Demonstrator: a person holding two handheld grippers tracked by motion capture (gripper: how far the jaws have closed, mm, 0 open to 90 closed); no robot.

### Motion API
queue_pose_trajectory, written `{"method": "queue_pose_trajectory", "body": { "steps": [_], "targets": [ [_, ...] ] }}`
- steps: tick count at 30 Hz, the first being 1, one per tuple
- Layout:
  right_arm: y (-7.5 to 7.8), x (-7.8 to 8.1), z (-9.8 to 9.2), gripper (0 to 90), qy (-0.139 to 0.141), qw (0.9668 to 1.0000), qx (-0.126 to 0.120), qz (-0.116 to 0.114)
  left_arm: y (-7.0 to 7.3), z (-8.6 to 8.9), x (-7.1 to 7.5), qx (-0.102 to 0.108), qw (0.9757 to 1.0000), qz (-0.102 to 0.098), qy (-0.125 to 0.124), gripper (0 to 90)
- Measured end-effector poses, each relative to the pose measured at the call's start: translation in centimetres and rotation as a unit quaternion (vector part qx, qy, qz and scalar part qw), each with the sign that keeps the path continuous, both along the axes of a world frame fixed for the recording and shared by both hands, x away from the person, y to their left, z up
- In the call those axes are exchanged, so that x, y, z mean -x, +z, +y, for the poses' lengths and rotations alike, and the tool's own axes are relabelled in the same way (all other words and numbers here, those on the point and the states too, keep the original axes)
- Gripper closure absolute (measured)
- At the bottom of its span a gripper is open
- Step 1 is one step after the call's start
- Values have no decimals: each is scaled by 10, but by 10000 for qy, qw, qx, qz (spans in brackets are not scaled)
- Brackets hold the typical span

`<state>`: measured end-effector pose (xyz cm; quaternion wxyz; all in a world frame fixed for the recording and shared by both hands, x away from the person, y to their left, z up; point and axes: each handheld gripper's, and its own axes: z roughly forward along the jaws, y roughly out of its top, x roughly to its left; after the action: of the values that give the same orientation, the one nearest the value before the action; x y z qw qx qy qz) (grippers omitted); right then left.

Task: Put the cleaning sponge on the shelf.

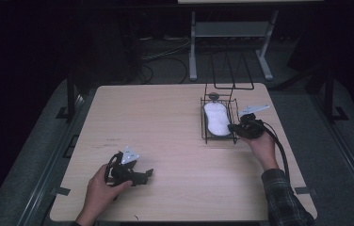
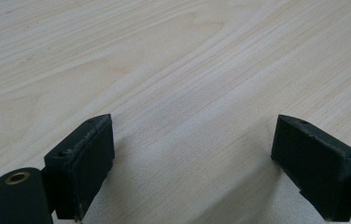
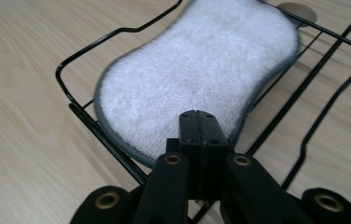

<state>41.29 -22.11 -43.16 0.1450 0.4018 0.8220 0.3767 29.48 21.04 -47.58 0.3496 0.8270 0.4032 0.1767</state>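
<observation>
Right claw (image 3: 197,122) pressed together, hiding sponge (image 3: 197,74) edge in wire rack (image 3: 78,112); left claw (image 2: 192,163) apart.

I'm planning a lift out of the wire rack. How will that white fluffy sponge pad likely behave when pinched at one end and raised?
The sponge pad looks plush and thin, so it will probably droop when held by one end. It seems light for its size, and its fuzzy surface should grip rather than slip. Its edge lies near the wire rack rim, so it may snag there.
</observation>
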Motion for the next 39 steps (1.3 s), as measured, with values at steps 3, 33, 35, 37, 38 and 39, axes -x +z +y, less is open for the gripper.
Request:
{"method": "queue_pose_trajectory", "body": {
  "steps": [3,33,35,37,38,39],
  "targets": [
    [0,0,3,900,21,10000,46,-57,0,0,0,2,10000,-2,1,124],
    [12,59,-40,402,-568,9982,-210,4,0,0,0,11,10000,-16,1,124],
    [12,64,-41,379,-590,9981,-186,-13,0,0,0,13,10000,-15,2,124],
    [11,70,-43,357,-600,9981,-152,-45,0,0,0,11,10000,-16,1,124],
    [10,72,-43,352,-610,9980,-152,-50,0,0,0,12,10000,-15,1,124],
    [10,75,-44,342,-597,9981,-139,-22,0,0,0,14,10000,-18,0,124]
  ]
}}
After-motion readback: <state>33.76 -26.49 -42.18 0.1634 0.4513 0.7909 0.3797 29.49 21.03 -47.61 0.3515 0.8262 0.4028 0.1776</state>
